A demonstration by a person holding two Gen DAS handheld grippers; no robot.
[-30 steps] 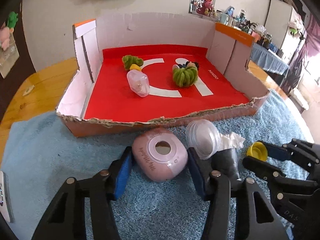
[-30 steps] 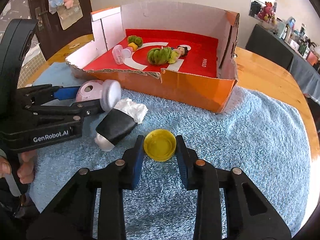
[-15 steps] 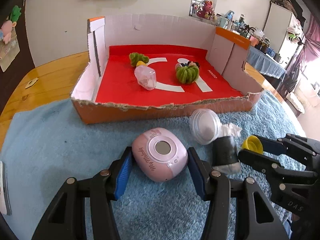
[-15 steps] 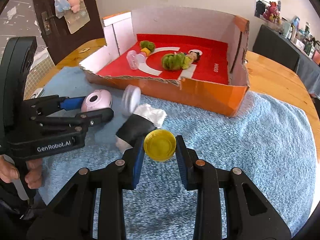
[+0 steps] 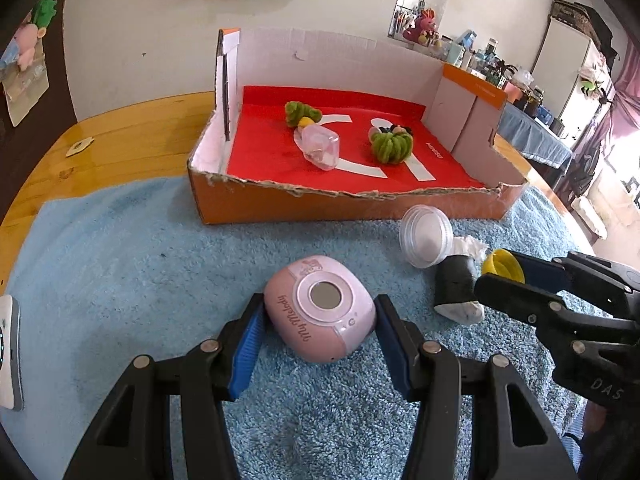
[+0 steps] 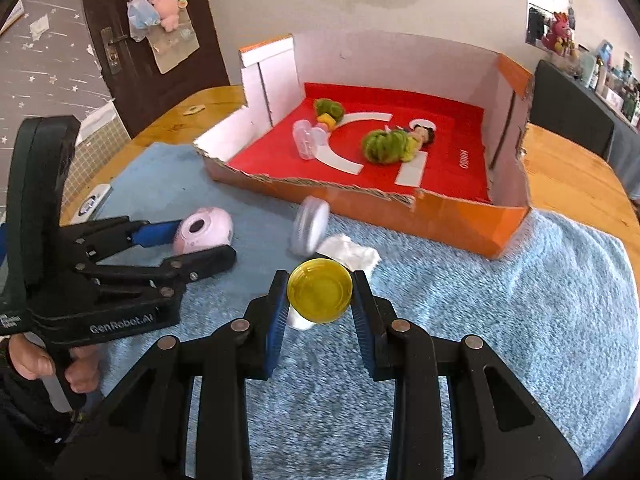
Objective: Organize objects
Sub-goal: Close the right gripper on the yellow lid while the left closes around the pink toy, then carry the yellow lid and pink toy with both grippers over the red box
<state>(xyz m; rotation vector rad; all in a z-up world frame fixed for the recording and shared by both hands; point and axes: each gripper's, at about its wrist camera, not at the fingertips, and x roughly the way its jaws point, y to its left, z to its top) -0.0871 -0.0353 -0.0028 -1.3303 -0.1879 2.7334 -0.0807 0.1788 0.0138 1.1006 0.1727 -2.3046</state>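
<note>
My left gripper is shut on a pink toy camera, just above the blue towel. The right wrist view shows the same gripper and camera at the left. My right gripper is shut on a yellow cap, seen edge-on in the left wrist view. Below the cap lie a black sock roll and white tissue. A clear round jar stands on edge beside them, blurred in the right wrist view.
An orange cardboard box with a red floor stands beyond the towel. It holds green plush pieces, a clear bottle and a small doll. A white device lies at the towel's left edge. A hand grips the left handle.
Both grippers have drawn back from the box with their objects held. The yellow cap now hangs over the sock roll. The clear jar has shifted away from the left gripper.
</note>
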